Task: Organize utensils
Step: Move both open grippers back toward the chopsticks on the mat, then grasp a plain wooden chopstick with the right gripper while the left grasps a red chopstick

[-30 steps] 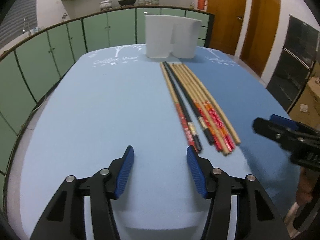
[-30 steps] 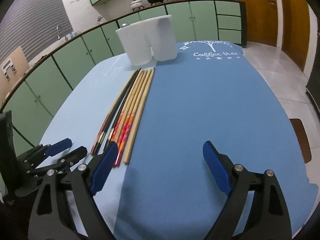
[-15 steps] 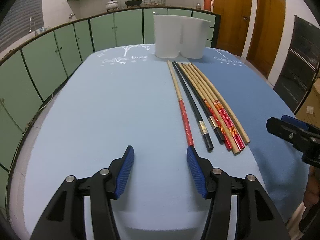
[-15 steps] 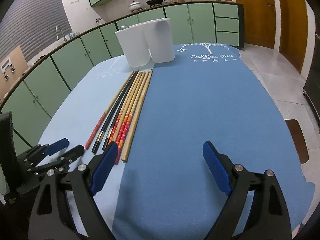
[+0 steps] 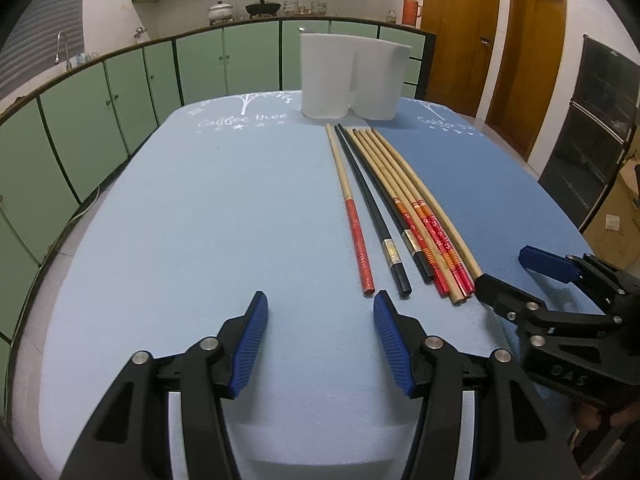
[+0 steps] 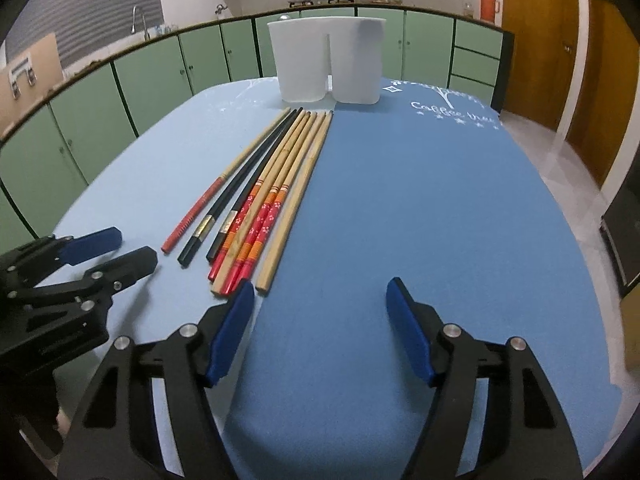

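Seven chopsticks (image 6: 256,200) lie side by side down the middle of the counter (image 6: 420,220), thin tips toward the far end, thick ends near both tools. From left to right: a pale stick with a red handle, lying a little apart; two black ones with metal bands; three pale ones with red and orange patterned handles; and a plain bamboo stick (image 6: 296,200) on the right edge of the row.

The left tool (image 5: 320,320) hovers released over bare cloth, just short of the red-handled stick's end, nothing between its jaws. The right tool (image 6: 320,300) is closing, also on nothing; its left pad sits just beside the near ends of the patterned sticks and the bamboo one.

The pick-up looks about to begin. Because the sticks touch, a clean grip probably means taking an outer one first, pinching near the thick end with one jaw slipped outside the row, so the neighbours are not scattered.

At the far end stands a white holder (image 6: 326,60) with two compartments, just beyond the tips. Its insides are hidden from here; nothing pokes above the rim.
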Action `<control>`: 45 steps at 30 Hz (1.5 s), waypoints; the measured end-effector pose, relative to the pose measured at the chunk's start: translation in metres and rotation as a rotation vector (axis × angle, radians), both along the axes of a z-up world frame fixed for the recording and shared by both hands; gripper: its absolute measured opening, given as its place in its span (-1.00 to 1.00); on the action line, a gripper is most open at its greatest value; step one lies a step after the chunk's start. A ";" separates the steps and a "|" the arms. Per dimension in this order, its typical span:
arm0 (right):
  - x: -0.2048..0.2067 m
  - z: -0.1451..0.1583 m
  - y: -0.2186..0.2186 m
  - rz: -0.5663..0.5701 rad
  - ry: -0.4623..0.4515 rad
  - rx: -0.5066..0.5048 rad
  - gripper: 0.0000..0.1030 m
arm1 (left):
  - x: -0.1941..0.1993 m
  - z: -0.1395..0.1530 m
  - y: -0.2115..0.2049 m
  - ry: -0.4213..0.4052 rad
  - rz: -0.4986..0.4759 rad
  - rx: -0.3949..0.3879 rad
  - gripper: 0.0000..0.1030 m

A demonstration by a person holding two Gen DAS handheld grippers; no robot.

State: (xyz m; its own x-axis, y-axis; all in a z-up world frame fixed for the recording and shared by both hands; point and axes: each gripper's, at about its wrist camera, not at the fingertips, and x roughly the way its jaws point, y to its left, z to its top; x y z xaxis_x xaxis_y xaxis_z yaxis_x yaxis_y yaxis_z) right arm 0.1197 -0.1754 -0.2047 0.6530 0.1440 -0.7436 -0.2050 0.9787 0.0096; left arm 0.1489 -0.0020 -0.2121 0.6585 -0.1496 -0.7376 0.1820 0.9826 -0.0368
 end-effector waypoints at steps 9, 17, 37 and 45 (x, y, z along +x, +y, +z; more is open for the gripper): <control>0.000 0.002 -0.017 -0.044 0.004 0.017 0.17 | 0.000 0.000 0.001 -0.002 0.004 -0.016 0.06; -0.001 -0.001 -0.005 -0.007 -0.034 0.012 -0.30 | 0.007 -0.003 -0.009 -0.009 -0.002 -0.013 0.06; -0.004 0.004 -0.013 -0.021 -0.023 0.092 -0.88 | 0.013 -0.004 -0.023 -0.024 -0.004 -0.041 -0.89; -0.011 0.039 -0.021 -0.001 -0.081 0.111 -0.88 | 0.000 0.032 -0.016 -0.087 0.003 -0.003 -0.89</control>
